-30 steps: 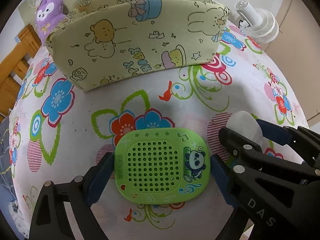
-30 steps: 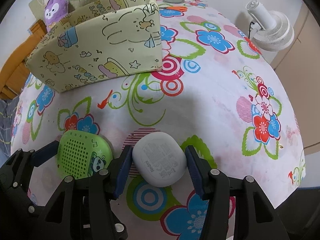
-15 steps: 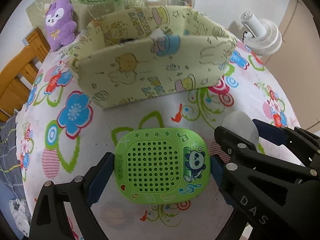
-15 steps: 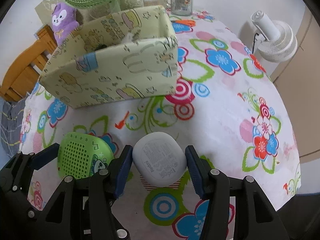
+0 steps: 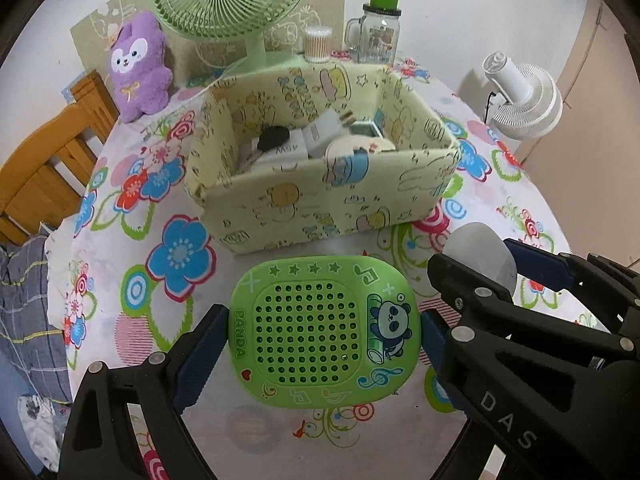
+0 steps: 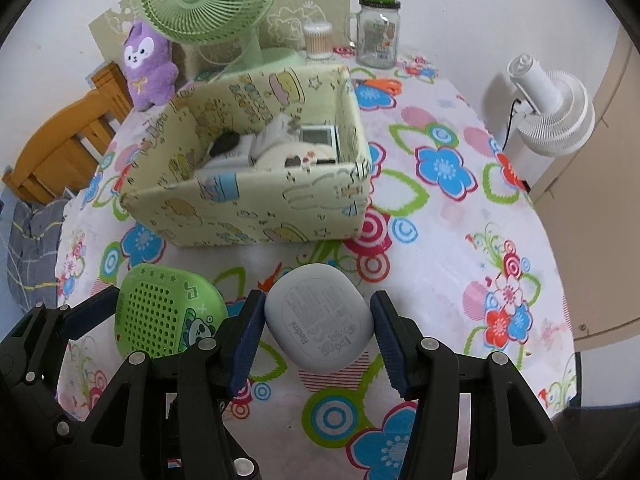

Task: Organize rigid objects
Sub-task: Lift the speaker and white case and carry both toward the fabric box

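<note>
My left gripper is shut on a green panda box and holds it above the flowered tablecloth. The green box also shows in the right wrist view. My right gripper is shut on a white Redmi earbud case, lifted beside the left one; the case shows in the left wrist view. Ahead stands an open yellow fabric storage box, also seen in the right wrist view, with several small devices inside.
Behind the box stand a green desk fan, a purple plush toy, a cotton-swab tub and a glass jar with green lid. A white fan stands off the right edge. A wooden chair is at left.
Both grippers have risen with their objects off the table. The view now looks down into the storage box, whose contents have come into sight.
</note>
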Demonstrator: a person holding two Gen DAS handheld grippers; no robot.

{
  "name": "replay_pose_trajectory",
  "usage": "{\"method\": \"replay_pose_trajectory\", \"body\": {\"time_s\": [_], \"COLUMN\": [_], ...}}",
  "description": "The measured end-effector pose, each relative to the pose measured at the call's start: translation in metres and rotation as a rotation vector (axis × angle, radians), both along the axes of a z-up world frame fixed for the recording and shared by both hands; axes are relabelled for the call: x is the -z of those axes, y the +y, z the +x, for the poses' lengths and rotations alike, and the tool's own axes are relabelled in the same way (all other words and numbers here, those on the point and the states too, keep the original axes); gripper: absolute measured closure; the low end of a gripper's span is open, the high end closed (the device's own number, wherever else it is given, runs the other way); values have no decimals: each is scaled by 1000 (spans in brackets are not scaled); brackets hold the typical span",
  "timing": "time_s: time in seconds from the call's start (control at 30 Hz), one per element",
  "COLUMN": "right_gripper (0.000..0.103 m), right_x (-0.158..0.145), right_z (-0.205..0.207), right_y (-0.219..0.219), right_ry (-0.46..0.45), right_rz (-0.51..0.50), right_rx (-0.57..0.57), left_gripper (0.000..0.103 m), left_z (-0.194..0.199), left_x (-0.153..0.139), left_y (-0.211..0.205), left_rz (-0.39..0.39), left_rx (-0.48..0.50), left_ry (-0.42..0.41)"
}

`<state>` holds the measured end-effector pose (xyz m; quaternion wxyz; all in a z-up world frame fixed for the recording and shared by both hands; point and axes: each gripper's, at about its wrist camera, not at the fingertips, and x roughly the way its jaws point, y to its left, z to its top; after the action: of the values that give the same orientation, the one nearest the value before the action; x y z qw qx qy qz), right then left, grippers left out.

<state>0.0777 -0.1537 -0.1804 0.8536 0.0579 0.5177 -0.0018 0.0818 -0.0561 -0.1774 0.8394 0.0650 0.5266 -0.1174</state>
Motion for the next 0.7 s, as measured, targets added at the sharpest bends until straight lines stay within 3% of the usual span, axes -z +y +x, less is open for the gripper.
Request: {"method": "replay_pose_trajectory", "body": {"time_s": [0.7], "right_gripper": [46], "right_x": [-58], "right_z": [2], "right_y": [-1], "right_ry": [-94], "right_rz": [28], "right_rx": [-11], "left_gripper": [8], "left_z": [5], "left_x": [-58], "left_y": [6], "left_rz": [-13], "left_rx": [-27], "left_ry": [-93]}}
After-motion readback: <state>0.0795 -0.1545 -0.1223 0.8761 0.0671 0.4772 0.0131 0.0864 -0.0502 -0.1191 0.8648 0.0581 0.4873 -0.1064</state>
